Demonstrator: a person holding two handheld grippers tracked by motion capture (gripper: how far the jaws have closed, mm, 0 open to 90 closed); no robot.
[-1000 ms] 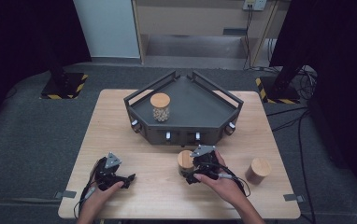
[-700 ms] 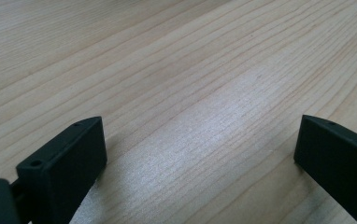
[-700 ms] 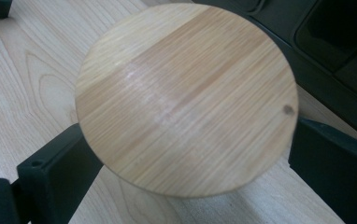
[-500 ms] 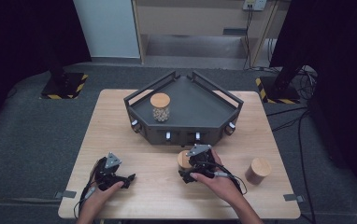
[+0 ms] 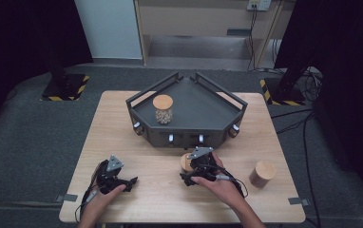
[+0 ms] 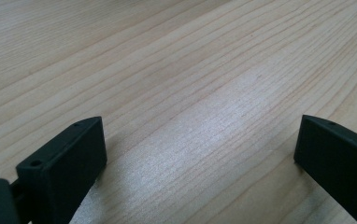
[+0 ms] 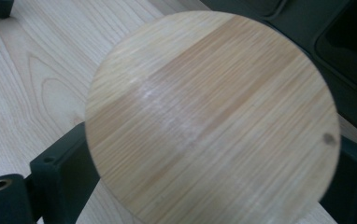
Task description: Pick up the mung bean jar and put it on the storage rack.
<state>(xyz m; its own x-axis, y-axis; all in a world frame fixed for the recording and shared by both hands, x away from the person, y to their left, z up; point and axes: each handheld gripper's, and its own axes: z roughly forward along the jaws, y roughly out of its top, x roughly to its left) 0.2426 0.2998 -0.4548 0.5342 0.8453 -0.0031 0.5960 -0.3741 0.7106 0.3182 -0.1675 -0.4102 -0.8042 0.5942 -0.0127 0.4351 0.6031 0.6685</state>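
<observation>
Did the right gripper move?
No. The right gripper sits at the jar, just in front of the tray, as before.

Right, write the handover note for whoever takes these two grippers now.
Left gripper: open, nothing between its jaws, low over the bare light wooden table.
Right gripper: jaws either side of the round wooden-lidded jar in front of the dark angular tray; whether they grip it, I cannot tell.
Done: one wooden-lidded glass jar of pale beads stands in the tray.
Left: probably this jar, then the brown wooden-lidded jar at the table's right.
</observation>
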